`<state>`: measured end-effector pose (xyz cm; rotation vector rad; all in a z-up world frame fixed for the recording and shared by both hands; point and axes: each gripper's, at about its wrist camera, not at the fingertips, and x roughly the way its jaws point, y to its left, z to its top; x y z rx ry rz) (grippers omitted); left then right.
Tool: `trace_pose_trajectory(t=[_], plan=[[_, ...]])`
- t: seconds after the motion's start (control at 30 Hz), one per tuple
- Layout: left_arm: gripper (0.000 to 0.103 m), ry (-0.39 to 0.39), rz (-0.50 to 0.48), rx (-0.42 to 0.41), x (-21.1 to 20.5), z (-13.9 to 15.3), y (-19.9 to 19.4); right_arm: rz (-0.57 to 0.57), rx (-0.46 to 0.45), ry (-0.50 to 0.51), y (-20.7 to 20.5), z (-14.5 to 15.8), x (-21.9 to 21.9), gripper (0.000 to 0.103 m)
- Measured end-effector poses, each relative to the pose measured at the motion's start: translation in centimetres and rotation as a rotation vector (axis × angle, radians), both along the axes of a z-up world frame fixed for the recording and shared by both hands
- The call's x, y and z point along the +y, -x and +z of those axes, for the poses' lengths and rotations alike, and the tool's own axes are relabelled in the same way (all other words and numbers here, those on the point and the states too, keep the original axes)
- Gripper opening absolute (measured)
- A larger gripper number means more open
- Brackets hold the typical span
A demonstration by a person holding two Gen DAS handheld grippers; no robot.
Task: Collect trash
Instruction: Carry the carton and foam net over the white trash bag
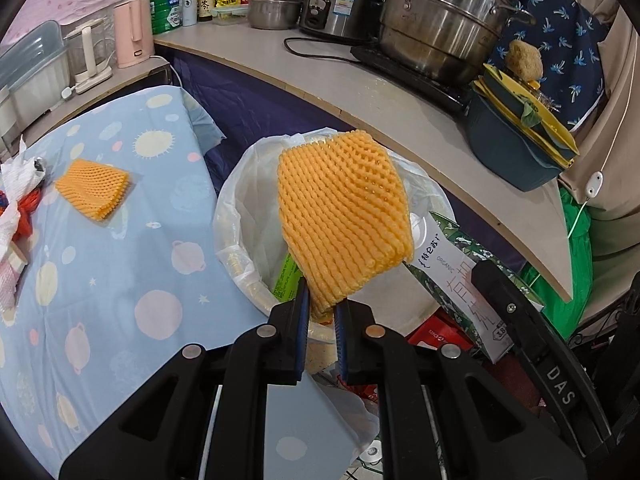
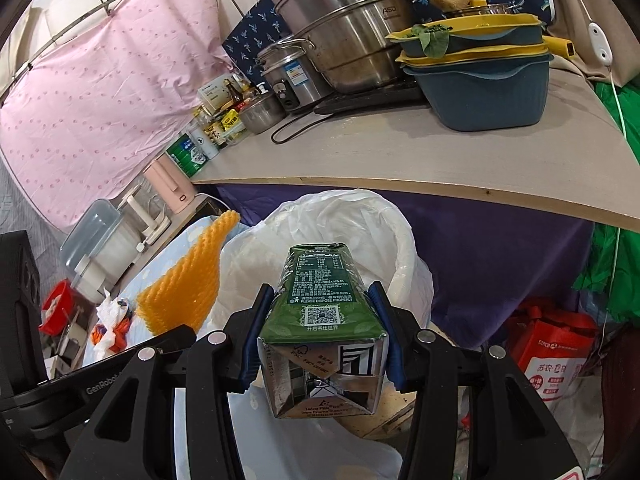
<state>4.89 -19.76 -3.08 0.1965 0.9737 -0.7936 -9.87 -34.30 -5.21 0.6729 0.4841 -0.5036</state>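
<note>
Holding two pieces of trash over the bin, I have one in each hand. My left gripper (image 1: 322, 310) is clenched on the bottom edge of an orange foam net (image 1: 344, 216), which stands up over the open mouth of the bin (image 1: 228, 216). My right gripper (image 2: 318, 322) is grasping a green drink carton (image 2: 322, 320) by its sides, its folded silver base facing the camera, also above the bin, which is lined with a white plastic bag (image 2: 404, 248).

Just left of the bin is a table with a blue patterned cloth (image 1: 100, 240). On it lies a second orange foam net (image 1: 94, 190), well apart from the bin, and at the far left edge a heap of white and red wrappers (image 1: 18, 196).

Behind the bin a grey counter (image 1: 320, 84) overhangs it. On the counter I count one large steel steamer pot (image 1: 444, 16), one rice cooker (image 1: 340, 4), one small steel bowl (image 1: 274, 12), a stack of blue and yellow basins (image 1: 516, 148) with a sponge (image 1: 524, 58) on top, and a row of bottles and jars. A black cord (image 1: 320, 54) trails across the counter. To the right, on the floor, sits a red shopping bag (image 2: 556, 356).
</note>
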Motion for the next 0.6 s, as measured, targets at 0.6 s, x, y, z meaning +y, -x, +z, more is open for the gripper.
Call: trace_pose_trajectory(t=[0.6], plan=[[0.014,-0.051,0.023,-0.005,-1.6,-1.3,-1.1,0.0,0.012,-0.025,-1.9,-0.7,-0.8,0.047]])
